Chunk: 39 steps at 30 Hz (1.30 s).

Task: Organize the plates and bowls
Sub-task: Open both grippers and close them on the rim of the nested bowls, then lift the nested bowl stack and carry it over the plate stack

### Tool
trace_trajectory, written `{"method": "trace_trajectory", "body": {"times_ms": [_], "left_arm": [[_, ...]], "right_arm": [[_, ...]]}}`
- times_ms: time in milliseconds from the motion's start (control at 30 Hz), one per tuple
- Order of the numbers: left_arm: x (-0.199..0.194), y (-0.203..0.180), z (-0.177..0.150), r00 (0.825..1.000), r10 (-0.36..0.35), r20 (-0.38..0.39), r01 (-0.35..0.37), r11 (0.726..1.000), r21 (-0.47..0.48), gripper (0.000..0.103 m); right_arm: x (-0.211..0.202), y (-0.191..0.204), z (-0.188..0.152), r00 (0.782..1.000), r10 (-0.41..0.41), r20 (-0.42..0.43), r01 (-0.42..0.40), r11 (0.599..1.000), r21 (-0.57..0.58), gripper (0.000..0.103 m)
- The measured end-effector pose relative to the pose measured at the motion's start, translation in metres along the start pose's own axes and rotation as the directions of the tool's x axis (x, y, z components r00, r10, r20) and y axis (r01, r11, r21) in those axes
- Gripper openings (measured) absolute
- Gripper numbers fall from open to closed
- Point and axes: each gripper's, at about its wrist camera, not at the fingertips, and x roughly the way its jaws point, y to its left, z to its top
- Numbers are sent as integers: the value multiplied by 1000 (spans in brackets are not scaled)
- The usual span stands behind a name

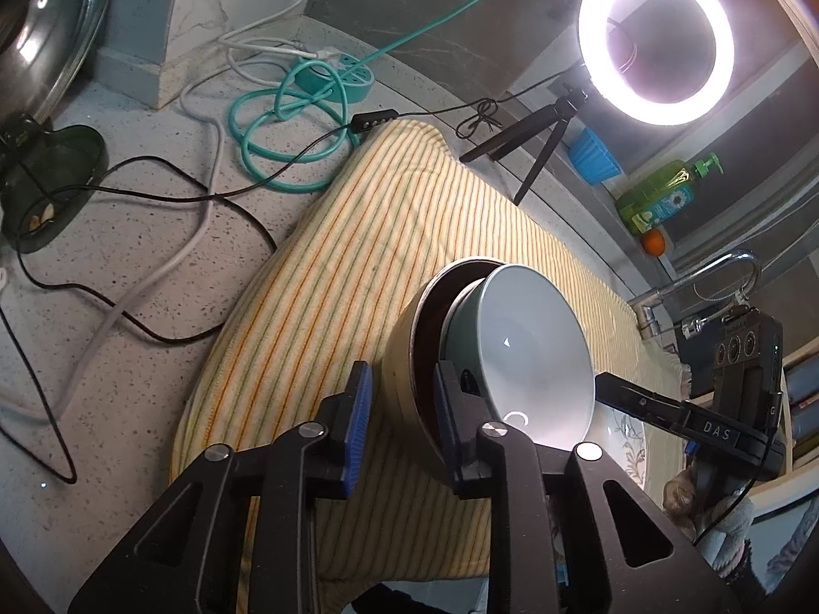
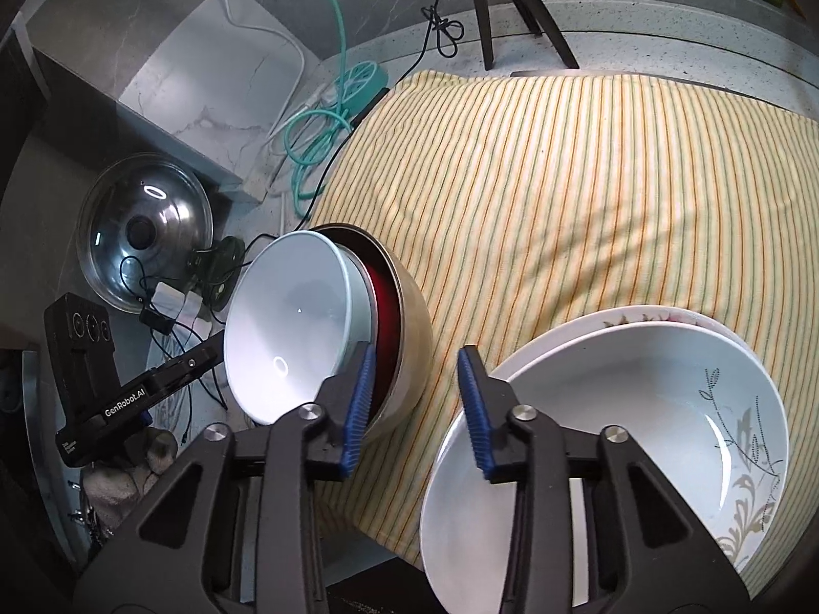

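A pale blue-grey bowl [image 1: 522, 353] sits tilted inside a cream bowl with a dark red inside [image 1: 409, 353], on the striped yellow cloth [image 1: 358, 235]. Both show in the right wrist view, blue-grey bowl [image 2: 286, 327] and cream bowl [image 2: 409, 317]. My left gripper [image 1: 402, 409] is open, its fingers astride the near rims of the nested bowls. My right gripper [image 2: 417, 399] is open and empty, between the nested bowls and a white floral bowl [image 2: 614, 450] stacked on a plate [image 2: 665, 314]. The right gripper's body [image 1: 727, 409] shows past the bowls.
A ring light on a tripod [image 1: 655, 41] stands at the back of the counter. Cables and a teal power strip [image 1: 332, 77] lie left of the cloth. A glass pot lid [image 2: 143, 240] leans at the left. Soap bottle [image 1: 665, 189], blue cup [image 1: 594, 158] and faucet [image 1: 716, 276] are beyond.
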Motion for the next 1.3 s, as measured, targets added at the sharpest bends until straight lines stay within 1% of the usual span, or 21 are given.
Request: {"method": "trace_trajectory", "body": {"times_ms": [167,267,333,467,633,1100,1300], "left_arm": [[5,3,0,1000,0,-13,0,1000,-5,17],[8,2,0,1000,0,-19,0,1000,-3,16],[10,3,1,1000,-6,-24,6,1000,-4,15],[13,2,0,999,-13,-33,13,1000,-2,13],[17,-2,2,999,-11,-37,12,1000,13,10],[15,-4,0,999,8,-32,-7,999,34,10],[8,-10,1,1000,0,-20,0,999,38,10]], "right_arm": [[6,2,2,1000,-8,-11,8,1000,-3,31],[10,2,4,1000,-11,-23,11,1000,-4,26],[13,2,4,999,-13,-33,13,1000,-7,20],[19,2,5,999,-3,-47,3,1000,0,17],[23,5,6,998,3,-57,-4,1000,-6,12],[22,10,7,998,-10,-60,8,999,-40,12],[15,10,7,999,-5,-48,3,999,-42,12]]}}
